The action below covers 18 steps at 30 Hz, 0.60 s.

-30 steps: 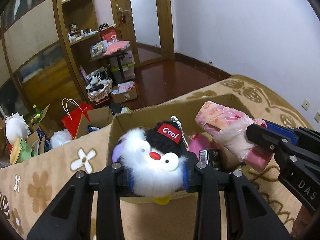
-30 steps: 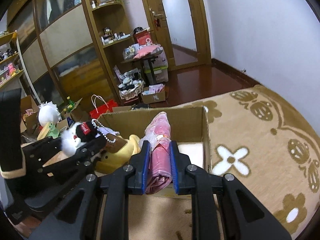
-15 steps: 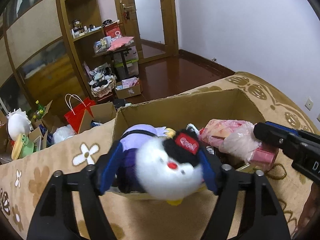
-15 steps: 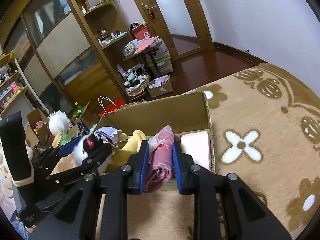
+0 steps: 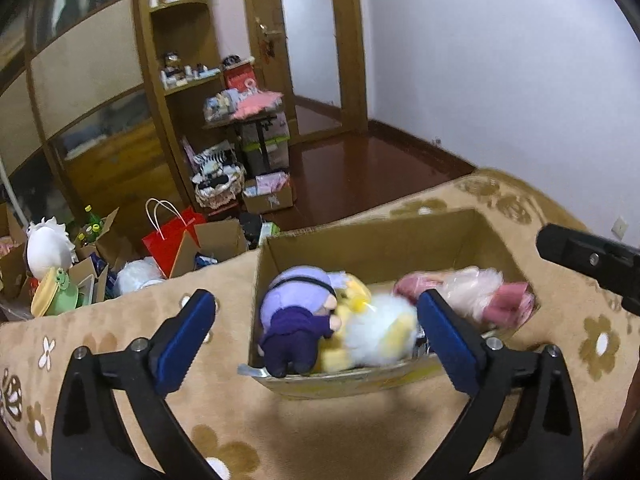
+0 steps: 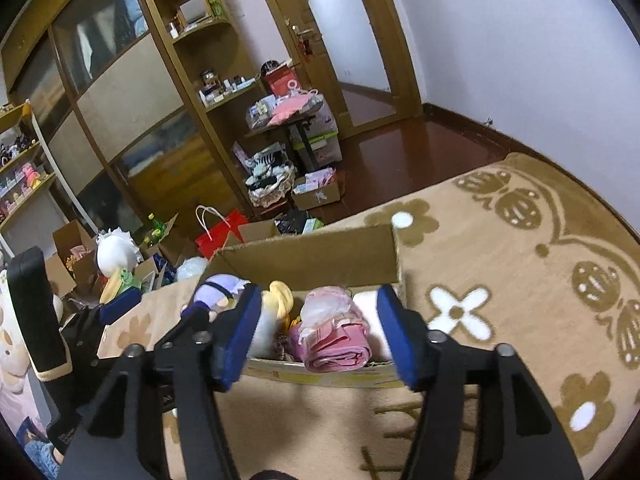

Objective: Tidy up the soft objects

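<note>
Both grippers have just been opening and hold nothing — the left gripper (image 5: 316, 322) stands very wide, the right gripper (image 6: 316, 330) about half. The white plush toy (image 5: 378, 330) and pink bundle (image 6: 336, 342) lie in the cardboard box (image 5: 360, 248), lower centre. They look light and squashy; grasp the middle. Only the right view shows the bundle's rolled end.

Cardboard box (image 5: 372, 248) matt; fluffy white plush (image 5: 380, 330); crinkly glossy pink plastic bag (image 6: 336, 338); pile carpet (image 6: 500, 264).
</note>
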Available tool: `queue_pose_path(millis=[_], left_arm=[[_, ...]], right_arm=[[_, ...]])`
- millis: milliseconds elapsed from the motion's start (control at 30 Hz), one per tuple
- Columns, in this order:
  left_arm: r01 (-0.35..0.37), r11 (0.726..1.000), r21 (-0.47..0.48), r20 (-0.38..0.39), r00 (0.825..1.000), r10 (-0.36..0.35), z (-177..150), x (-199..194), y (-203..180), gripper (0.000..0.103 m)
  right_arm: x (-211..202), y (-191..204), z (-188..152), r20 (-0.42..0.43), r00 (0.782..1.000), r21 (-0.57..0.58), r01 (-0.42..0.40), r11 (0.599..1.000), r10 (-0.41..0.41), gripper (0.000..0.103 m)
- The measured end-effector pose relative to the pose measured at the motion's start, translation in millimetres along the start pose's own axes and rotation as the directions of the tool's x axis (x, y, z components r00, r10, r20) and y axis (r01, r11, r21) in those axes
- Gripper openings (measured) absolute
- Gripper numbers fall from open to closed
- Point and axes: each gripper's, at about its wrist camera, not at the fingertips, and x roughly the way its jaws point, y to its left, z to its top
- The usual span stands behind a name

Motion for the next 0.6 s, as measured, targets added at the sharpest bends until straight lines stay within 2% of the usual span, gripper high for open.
queue_pose_path(millis=[33, 100, 267, 400, 600], left_arm=[[0.006, 1.0, -0.014, 0.005, 1.0, -0.006, 3, -4, 3, 0.101], [0.009, 1.0, -0.022, 0.003, 1.0, -0.009, 7, -13, 6, 0.101], [-0.056, 0.998, 0.005, 0.017, 0.998, 0.056, 13, -40, 9, 0.101], [-0.107, 0.994, -0.023, 0.03, 0.994, 0.107, 19, -71, 20, 0.102], [-0.101, 0.993, -0.06, 0.081, 0.991, 0.106, 24, -123, 35, 0.103]], right_arm=[[-5, 0, 2, 0.007, 1.0, 0.004, 0.003, 1.0, -0.003, 0.07], [-13, 0, 5, 0.018, 1.0, 0.004, 0.002, 1.0, -0.002, 0.081], [-37, 4, 12, 0.044, 0.999, 0.005, -0.009, 1.0, 0.009, 0.103], [-61, 13, 19, 0.064, 0.998, -0.033, -0.004, 0.999, 0.006, 0.103], [-108, 30, 24, 0.132, 0.991, -0.087, -0.01, 0.996, 0.021, 0.103]])
